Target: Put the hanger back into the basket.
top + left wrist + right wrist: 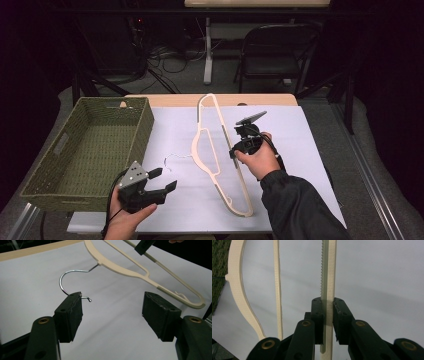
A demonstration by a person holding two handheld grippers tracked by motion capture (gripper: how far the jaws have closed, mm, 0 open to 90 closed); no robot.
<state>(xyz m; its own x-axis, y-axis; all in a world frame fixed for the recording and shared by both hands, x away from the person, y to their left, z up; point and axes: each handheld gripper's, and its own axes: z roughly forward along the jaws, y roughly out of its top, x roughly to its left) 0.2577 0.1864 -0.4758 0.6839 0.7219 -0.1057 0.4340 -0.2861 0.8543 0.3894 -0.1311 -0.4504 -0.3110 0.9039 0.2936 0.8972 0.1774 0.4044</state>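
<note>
your right gripper [327, 312] has its jaws clamped on the ridged bottom bar of the cream hanger [212, 150], which hangs tilted above the white sheet [300, 145]. your left gripper [157, 181] stands with its jaws apart and nothing between them, low by the green woven basket [85, 145], pointing at the wire hook [66, 277]. no writing is legible on anything, as far as the dim views allow. your right hand [257, 159] is raised.

Bright lit table, dark surroundings, soft shadows, slightly soft focus
</note>
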